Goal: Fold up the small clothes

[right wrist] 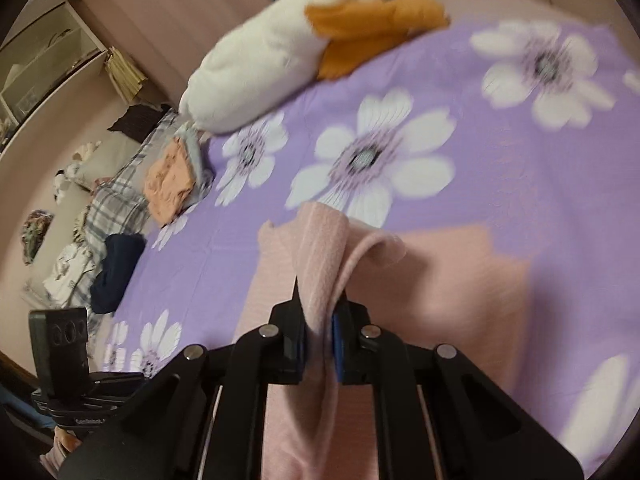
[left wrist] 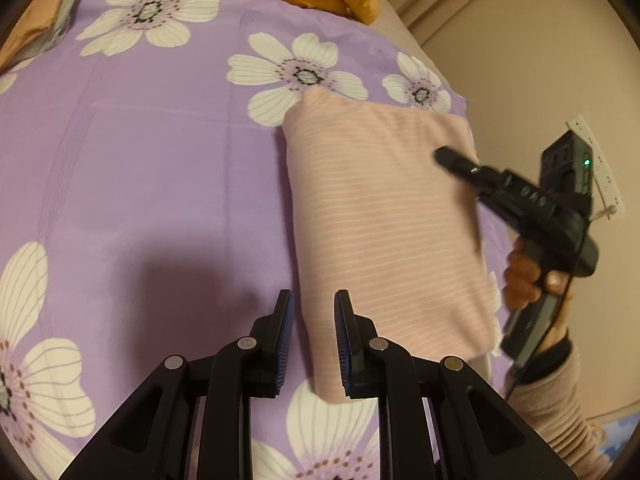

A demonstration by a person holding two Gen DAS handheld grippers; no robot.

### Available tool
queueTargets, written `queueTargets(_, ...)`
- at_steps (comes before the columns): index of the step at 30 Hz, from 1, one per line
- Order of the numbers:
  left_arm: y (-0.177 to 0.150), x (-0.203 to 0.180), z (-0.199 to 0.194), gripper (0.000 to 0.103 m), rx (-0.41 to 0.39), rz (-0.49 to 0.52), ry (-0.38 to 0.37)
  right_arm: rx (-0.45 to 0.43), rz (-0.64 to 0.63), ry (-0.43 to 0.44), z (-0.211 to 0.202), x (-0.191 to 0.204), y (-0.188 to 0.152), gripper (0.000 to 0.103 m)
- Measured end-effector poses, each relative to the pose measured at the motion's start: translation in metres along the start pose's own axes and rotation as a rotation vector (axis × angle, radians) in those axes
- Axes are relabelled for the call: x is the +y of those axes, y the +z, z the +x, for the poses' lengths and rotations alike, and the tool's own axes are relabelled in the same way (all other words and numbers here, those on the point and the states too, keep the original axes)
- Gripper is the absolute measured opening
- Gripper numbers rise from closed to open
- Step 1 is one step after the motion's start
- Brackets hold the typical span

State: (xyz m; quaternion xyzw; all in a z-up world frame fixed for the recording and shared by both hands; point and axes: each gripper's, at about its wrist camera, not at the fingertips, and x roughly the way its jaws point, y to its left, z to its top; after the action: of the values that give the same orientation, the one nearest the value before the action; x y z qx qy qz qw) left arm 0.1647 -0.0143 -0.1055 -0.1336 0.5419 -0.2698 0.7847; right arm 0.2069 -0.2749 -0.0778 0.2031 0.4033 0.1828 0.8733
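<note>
A pink striped garment [left wrist: 384,216] lies folded as a long rectangle on the purple flowered bedsheet [left wrist: 160,168]. My left gripper [left wrist: 314,320] is open and empty, its fingers straddling the garment's near left edge just above it. My right gripper [right wrist: 319,320] is shut on a bunched fold of the pink garment [right wrist: 320,248] and lifts it off the rest of the cloth [right wrist: 440,280]. In the left wrist view the right gripper [left wrist: 448,158] reaches over the garment's right edge, blurred.
A white and orange plush toy [right wrist: 280,52] lies at the head of the bed. Folded clothes [right wrist: 168,180] and a dark blue item [right wrist: 116,272] sit along the far bed edge by plaid bedding. A wall with a power strip [left wrist: 600,168] is at the right.
</note>
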Motion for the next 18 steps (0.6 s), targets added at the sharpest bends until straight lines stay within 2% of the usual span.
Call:
queueTargets(4,0.004,-0.013,0.014,0.016,0.018,0.030,-0.004,-0.020,0.009,-0.068,-0.021,-0.026,0.009,0.011)
queueTargets(10,0.014,-0.042,0.041,0.016,0.044,0.097,0.006,0.049,0.082,-0.099,0.000,-0.064,-0.004,0.012)
queueTargets(13,0.014,-0.055,0.054,0.016,0.055,0.138,0.002,0.064,0.118,-0.082,0.009,-0.078,-0.011,0.015)
queueTargets(15,0.014,-0.060,0.061,0.016,0.064,0.163,0.007,0.056,0.161,-0.023,0.010,-0.086,-0.011,0.025)
queueTargets(16,0.014,-0.062,0.064,0.016,0.070,0.171,0.012,0.045,0.183,0.003,0.011,-0.090,-0.010,0.033)
queueTargets(18,0.014,-0.063,0.068,0.016,0.079,0.177,0.020,0.016,0.200,0.034,0.011,-0.092,-0.004,0.036)
